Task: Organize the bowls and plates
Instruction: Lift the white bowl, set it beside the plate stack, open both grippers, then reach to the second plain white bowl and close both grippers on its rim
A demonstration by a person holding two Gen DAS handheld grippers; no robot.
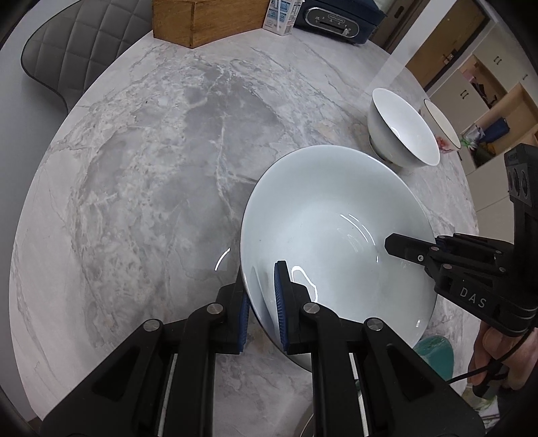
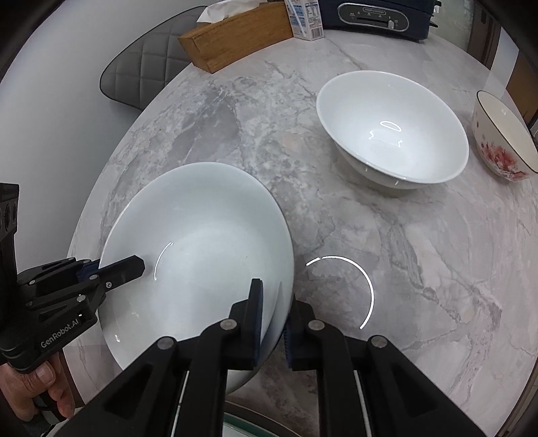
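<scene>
A large pale blue-white bowl (image 1: 336, 228) is held over the marble table's near edge; it also shows in the right wrist view (image 2: 201, 242). My left gripper (image 1: 264, 299) is shut on its left rim, one finger inside, one outside. My right gripper (image 2: 274, 312) is shut on its right rim the same way, and shows in the left wrist view (image 1: 396, 245). A smaller white bowl (image 2: 393, 127) stands upright further back on the table. A floral bowl with a dark rim (image 2: 504, 137) stands to its right.
A wooden tissue box (image 2: 235, 33), a milk carton (image 2: 304, 18) and a dark blue appliance (image 2: 380, 15) line the table's far edge. A grey quilted chair (image 1: 77, 50) stands beyond the left edge. A teal object (image 1: 435, 353) lies below the held bowl.
</scene>
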